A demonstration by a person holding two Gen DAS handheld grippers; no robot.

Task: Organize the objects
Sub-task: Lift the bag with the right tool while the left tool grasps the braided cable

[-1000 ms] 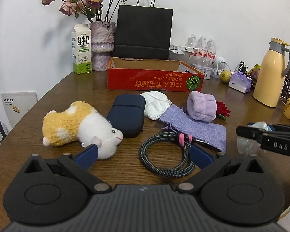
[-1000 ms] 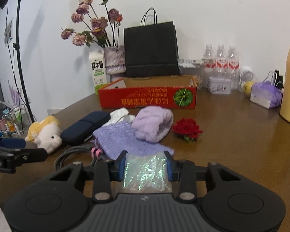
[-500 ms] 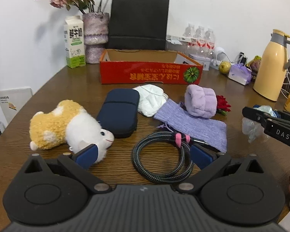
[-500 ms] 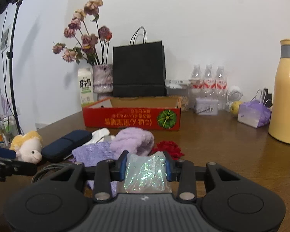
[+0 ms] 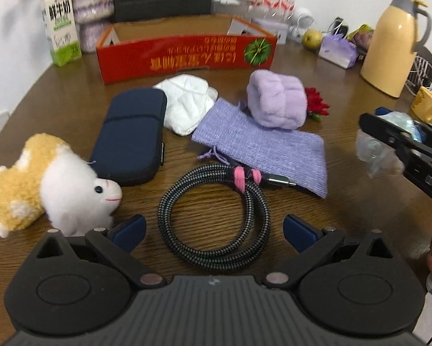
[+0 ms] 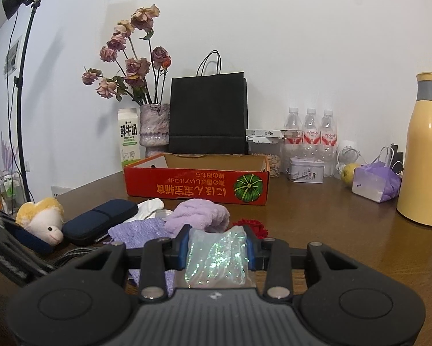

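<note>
My left gripper (image 5: 213, 227) is open and empty, low over a coiled braided cable (image 5: 216, 213). A yellow-and-white plush toy (image 5: 51, 184) lies at its left. Behind are a navy case (image 5: 131, 139), a white mask (image 5: 187, 106), a purple cloth pouch (image 5: 262, 147), a lilac fluffy roll (image 5: 276, 99) and a red flower (image 5: 317, 103). My right gripper (image 6: 217, 248) is shut on a glittery clear bag (image 6: 216, 259), held above the table; it shows in the left wrist view (image 5: 389, 141). An open red cardboard box (image 6: 195, 184) stands behind.
A milk carton (image 6: 128, 134), a vase of dried roses (image 6: 154, 128), a black paper bag (image 6: 208, 114) and water bottles (image 6: 311, 129) line the back wall. A yellow thermos (image 6: 423, 155) and a purple tissue bag (image 6: 374, 181) stand at the right.
My right gripper has risen with the glittery bag in it. My left gripper has tilted down and moved closer over the cable.
</note>
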